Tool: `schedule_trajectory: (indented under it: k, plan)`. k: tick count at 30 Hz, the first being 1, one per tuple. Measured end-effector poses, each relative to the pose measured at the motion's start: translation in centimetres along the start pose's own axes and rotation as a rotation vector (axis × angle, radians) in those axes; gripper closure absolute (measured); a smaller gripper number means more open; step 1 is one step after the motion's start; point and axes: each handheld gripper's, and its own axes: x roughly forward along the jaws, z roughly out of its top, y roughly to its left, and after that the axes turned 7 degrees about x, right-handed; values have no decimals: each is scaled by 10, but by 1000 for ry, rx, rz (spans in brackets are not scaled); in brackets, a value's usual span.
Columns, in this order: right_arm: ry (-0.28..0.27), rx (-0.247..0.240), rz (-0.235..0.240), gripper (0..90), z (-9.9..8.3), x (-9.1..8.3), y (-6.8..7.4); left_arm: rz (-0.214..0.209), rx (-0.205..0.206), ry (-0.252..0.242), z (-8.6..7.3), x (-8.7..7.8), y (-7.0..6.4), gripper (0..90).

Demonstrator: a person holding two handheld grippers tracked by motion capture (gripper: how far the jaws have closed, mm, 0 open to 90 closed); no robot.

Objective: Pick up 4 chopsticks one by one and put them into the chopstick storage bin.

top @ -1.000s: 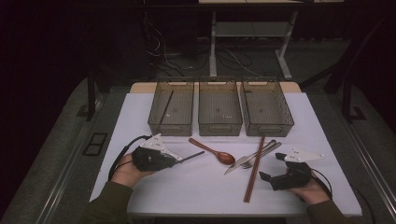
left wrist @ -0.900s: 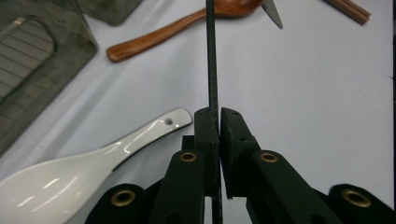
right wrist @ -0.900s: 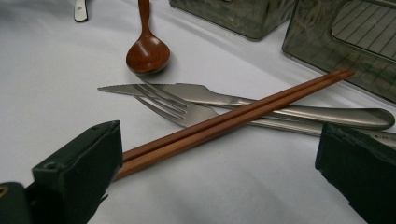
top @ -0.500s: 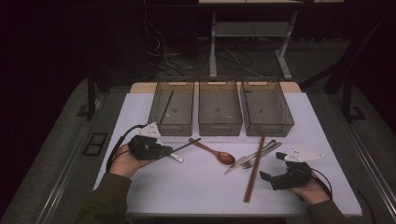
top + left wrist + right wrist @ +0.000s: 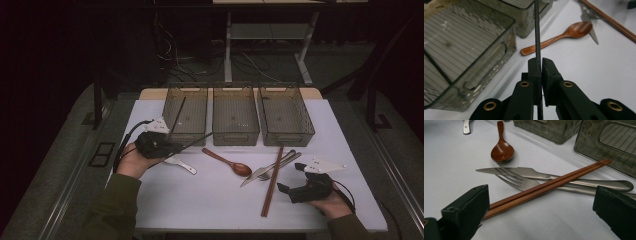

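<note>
Your white table (image 5: 210,200) carries three smoky clear bins, and the left bin (image 5: 186,114) is your landmark: a dark stick already leans inside it. Just in front of that bin's near wall, your left gripper (image 5: 541,65) is clamped tight on a thin black chopstick (image 5: 537,30), jaws pinched narrow around it, the stick running up past the bin's near right corner. To the right of that bin, on the table, lies the wooden spoon (image 5: 229,162), and near your left hand (image 5: 131,161) sits a small metal utensil (image 5: 181,165). Farther right of the bin, a knife (image 5: 564,178) and fork (image 5: 516,181) lie crossed under a brown chopstick pair (image 5: 549,185). Well right of the bin, your right gripper (image 5: 541,212) sits with jaws spread wide, empty, either side of the near end of that brown pair.
</note>
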Motion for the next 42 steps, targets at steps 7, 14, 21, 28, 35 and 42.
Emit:
schedule_trajectory:
  k: [7, 14, 21, 28, 35, 42]
  plan:
    - [1, 2, 4, 7, 0, 2, 1, 24, -14, -1, 11, 0, 14, 854]
    - [-4, 15, 4, 7, 0, 1, 0, 50, -13, -17, 25, -1, 27, 853]
    - [-16, 27, 15, 7, 1, -1, -1, 63, -22, -35, 32, 6, 42, 853]
    - [-19, 28, 30, 7, 1, -1, -1, 63, -16, 9, 38, 23, 56, 853]
    - [-23, 20, 34, 7, 2, -1, 2, 87, -38, 21, 46, 37, 73, 853]
    - [-13, 11, 33, 7, 2, 1, 4, 120, -66, 28, 57, 49, 93, 853]
